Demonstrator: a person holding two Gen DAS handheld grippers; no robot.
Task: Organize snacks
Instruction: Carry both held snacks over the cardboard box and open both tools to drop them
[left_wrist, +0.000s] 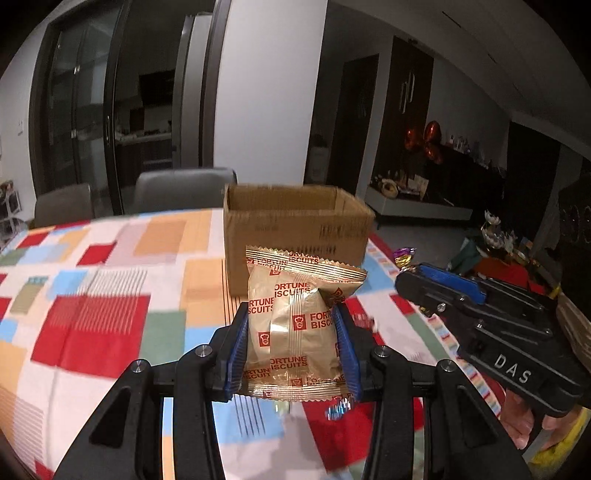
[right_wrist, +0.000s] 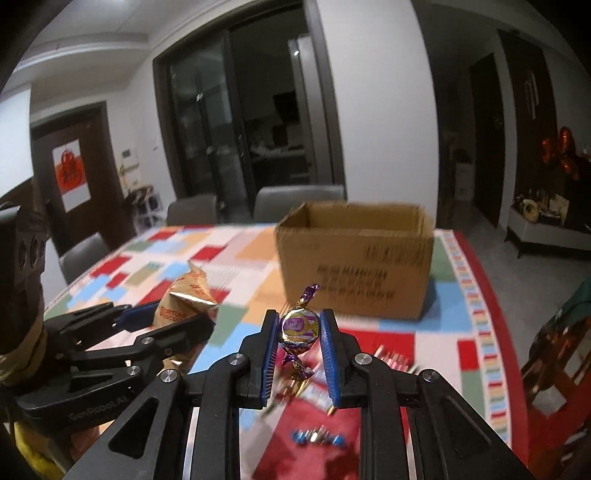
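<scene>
My left gripper (left_wrist: 293, 343) is shut on a gold Fortune Biscuits packet (left_wrist: 291, 325) and holds it above the table, short of the open cardboard box (left_wrist: 295, 229). My right gripper (right_wrist: 298, 328) is shut on a purple and gold wrapped candy (right_wrist: 298, 325), also held above the table in front of the box (right_wrist: 354, 258). The right gripper shows in the left wrist view (left_wrist: 410, 277) with the candy (left_wrist: 404, 256) at its tip. The left gripper (right_wrist: 173, 317) with the biscuit packet (right_wrist: 188, 295) shows at the left of the right wrist view.
The table has a patchwork cloth (left_wrist: 92, 295) of red, orange, blue and green. Small wrapped sweets (right_wrist: 317, 437) lie on the cloth below the right gripper. Grey chairs (left_wrist: 184, 188) stand behind the table. The table's right edge (right_wrist: 491, 314) drops to the floor.
</scene>
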